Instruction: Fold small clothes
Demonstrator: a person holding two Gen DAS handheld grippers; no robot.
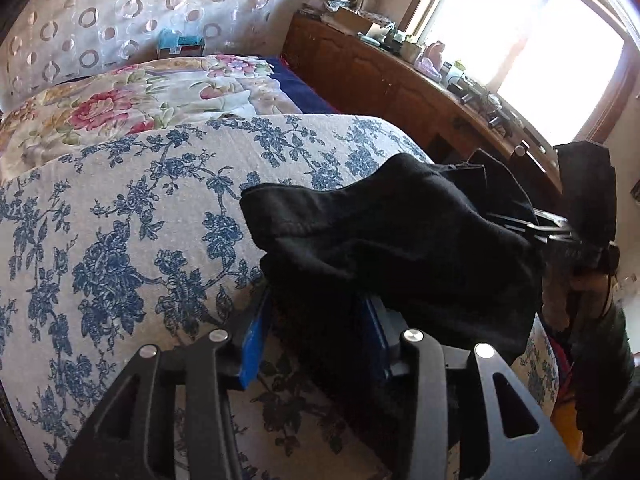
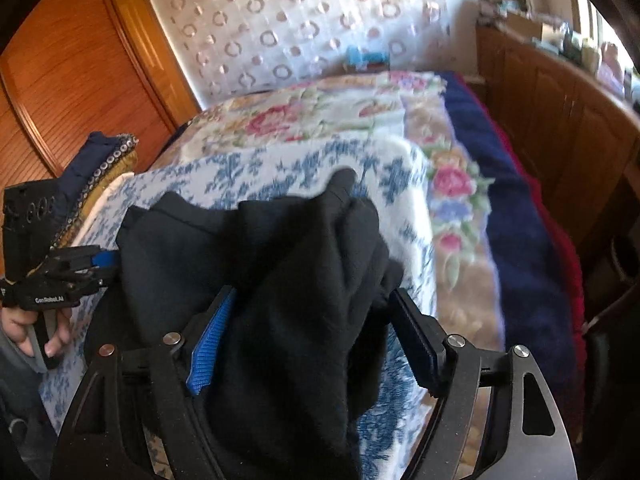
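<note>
A small black garment (image 1: pixel 400 248) hangs between both grippers above a bed with a blue-flowered white cover (image 1: pixel 132 216). My left gripper (image 1: pixel 316 312) is shut on one end of the garment, its blue pads (image 1: pixel 252 344) pressing the cloth. In the right wrist view the same black garment (image 2: pixel 260 272) drapes over my right gripper (image 2: pixel 312 324); its jaws stand wide, with cloth bunched between the blue pad (image 2: pixel 212 336) and the black pad. The right gripper also shows in the left wrist view (image 1: pixel 556 228), and the left gripper in the right wrist view (image 2: pixel 92 264).
A floral quilt (image 1: pixel 132 96) and a dark blue blanket (image 2: pixel 516 216) lie farther up the bed. A cluttered wooden cabinet (image 1: pixel 400 80) runs under the window. A wooden door (image 2: pixel 80 68) and a folded pile of clothes (image 2: pixel 104 164) are at the left.
</note>
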